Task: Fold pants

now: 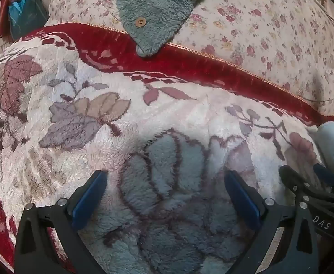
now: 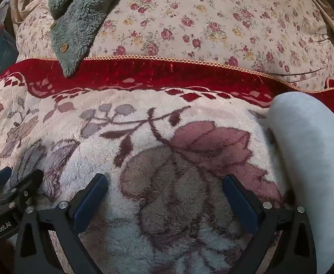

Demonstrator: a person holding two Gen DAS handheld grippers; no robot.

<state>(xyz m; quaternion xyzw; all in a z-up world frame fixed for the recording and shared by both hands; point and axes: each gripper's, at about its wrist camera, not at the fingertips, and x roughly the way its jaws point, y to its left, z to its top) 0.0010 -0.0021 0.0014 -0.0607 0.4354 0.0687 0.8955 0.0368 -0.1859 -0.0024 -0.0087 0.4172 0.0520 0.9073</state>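
Note:
A pale grey, smooth garment (image 2: 303,148) lies on the bed at the right edge of the right wrist view; only part of it shows, and I cannot tell its shape. In the left wrist view just its end (image 1: 333,137) shows at far right. My right gripper (image 2: 164,178) hangs open over the fleece blanket, left of that garment and apart from it, with nothing between its fingers. My left gripper (image 1: 164,174) is open too, over bare blanket. The two grippers stand side by side: the right gripper (image 1: 302,169) shows in the left view, the left gripper (image 2: 21,173) in the right.
The bed bears a cream fleece blanket (image 1: 121,137) with leaf patterns and a red, gold-trimmed border (image 1: 189,59). Behind it rises a rose-print quilt (image 2: 212,22). A fluffy grey-green garment with wooden buttons (image 1: 157,11) drapes over the quilt. Blue and red bags (image 1: 25,18) sit at far left.

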